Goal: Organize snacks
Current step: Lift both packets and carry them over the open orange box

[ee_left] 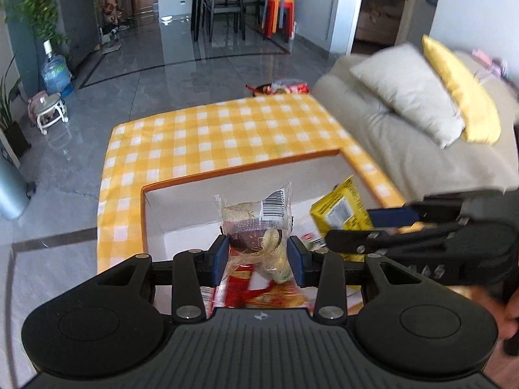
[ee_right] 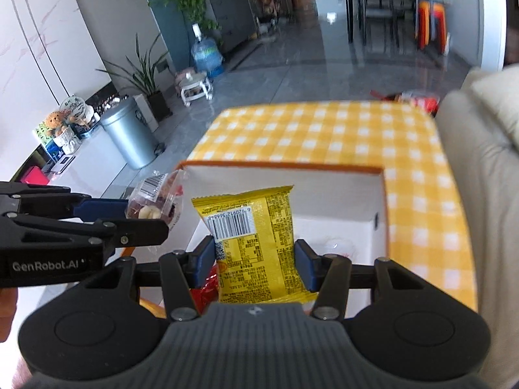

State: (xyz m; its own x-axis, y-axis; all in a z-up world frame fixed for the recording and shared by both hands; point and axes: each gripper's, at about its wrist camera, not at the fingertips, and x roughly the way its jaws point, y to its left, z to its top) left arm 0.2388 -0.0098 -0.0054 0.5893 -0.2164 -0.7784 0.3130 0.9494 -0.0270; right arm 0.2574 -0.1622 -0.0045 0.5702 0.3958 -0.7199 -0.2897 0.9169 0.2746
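Note:
My left gripper point(ee_left: 258, 256) is shut on a clear snack packet point(ee_left: 256, 223) with a barcode, held above the white box with an orange rim point(ee_left: 240, 175). It also shows in the right wrist view point(ee_right: 155, 202). My right gripper point(ee_right: 256, 256) is shut on a yellow snack packet point(ee_right: 253, 236) above the same box point(ee_right: 282, 167); the yellow packet also shows in the left wrist view point(ee_left: 340, 210). Red and orange snack packets point(ee_left: 269, 291) lie in the box below.
The box sits on a table with a yellow checked cloth point(ee_left: 227, 136). A sofa with a grey cushion point(ee_left: 405, 90) and a yellow cushion point(ee_left: 460, 90) stands to the right. More snacks point(ee_left: 279, 88) lie beyond the table's far edge. A metal bin point(ee_right: 129, 133) stands on the left.

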